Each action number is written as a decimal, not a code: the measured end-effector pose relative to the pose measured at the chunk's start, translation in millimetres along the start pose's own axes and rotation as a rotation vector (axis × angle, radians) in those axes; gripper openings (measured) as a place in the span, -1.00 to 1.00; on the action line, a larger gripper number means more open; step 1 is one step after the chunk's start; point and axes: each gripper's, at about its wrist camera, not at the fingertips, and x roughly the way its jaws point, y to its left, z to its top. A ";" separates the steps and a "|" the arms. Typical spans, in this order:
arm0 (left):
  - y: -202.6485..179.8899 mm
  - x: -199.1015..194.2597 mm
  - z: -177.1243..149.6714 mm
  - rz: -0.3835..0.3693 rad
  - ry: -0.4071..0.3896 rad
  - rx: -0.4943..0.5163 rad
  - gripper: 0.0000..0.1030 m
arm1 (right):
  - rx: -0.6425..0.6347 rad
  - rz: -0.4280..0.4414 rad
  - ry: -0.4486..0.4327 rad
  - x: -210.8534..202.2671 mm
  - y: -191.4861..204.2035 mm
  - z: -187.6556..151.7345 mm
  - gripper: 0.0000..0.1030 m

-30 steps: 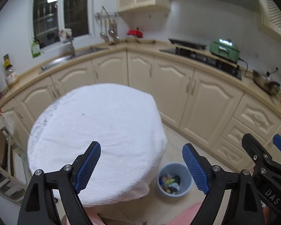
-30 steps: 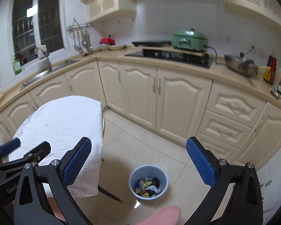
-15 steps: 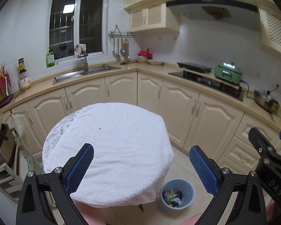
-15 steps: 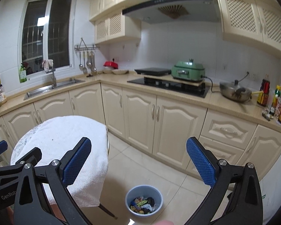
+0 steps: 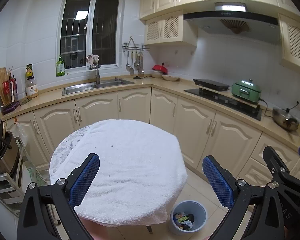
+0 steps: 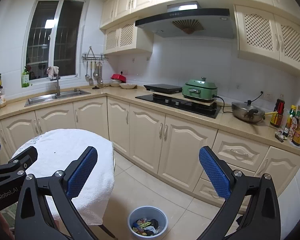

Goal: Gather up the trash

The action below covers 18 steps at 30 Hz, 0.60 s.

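Observation:
A small blue-grey bin [image 5: 188,218] [image 6: 147,223] stands on the tiled floor beside the round table, with several crumpled wrappers inside. The round table [image 5: 66,146] is draped with a white towel [image 5: 128,160] [image 6: 70,152] that carries only a few dark specks. My left gripper [image 5: 151,177] hovers wide open over the towel's near edge, nothing between its blue pads. My right gripper [image 6: 148,170] is also wide open and empty, raised above the floor and the bin. The right gripper's black frame [image 5: 280,172] shows at the left wrist view's right edge.
Cream cabinets [image 6: 146,128] run along the back under a beige counter with a sink [image 5: 96,86], a hob [image 6: 178,104], a green cooker [image 6: 200,90], a pan [image 6: 247,113] and sauce bottles [image 6: 296,124]. A low rack with a dark appliance [image 5: 0,146] stands left of the table.
Both views have tilted up and drawn back, so the bin sits lower and more of the wall cabinets shows. The left jaws spread wider. The right jaws stay wide.

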 end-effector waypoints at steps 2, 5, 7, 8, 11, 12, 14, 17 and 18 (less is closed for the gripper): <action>1.9 2.6 2.8 -0.001 0.001 -0.004 0.97 | 0.002 0.003 0.000 -0.5 0.5 -0.4 1.00; 3.2 5.3 7.4 -0.008 0.005 0.000 0.97 | 0.002 0.002 0.000 -1.1 0.2 -0.8 1.00; 5.0 8.1 12.2 -0.009 0.008 0.000 0.97 | 0.006 0.006 0.000 -1.2 0.0 -0.5 1.00; 5.4 8.9 13.4 -0.008 0.008 0.000 0.97 | 0.007 0.006 0.000 -1.4 -0.1 -0.5 1.00; 5.9 12.4 19.5 -0.006 0.011 0.003 0.97 | 0.006 0.002 -0.002 -1.4 -1.3 0.3 1.00; 5.8 12.6 19.6 -0.006 0.011 0.003 0.97 | 0.006 0.000 -0.003 -1.6 -1.6 0.6 1.00; 5.5 12.8 20.3 -0.006 0.011 0.002 0.97 | 0.006 0.001 -0.003 -1.7 -1.9 1.0 1.00; 4.4 14.8 21.4 -0.008 0.008 0.001 0.97 | 0.007 0.001 -0.005 -2.0 -2.0 0.7 1.00; 4.0 15.3 21.7 -0.008 0.007 0.002 0.97 | 0.007 0.000 -0.006 -2.3 -2.2 0.7 1.00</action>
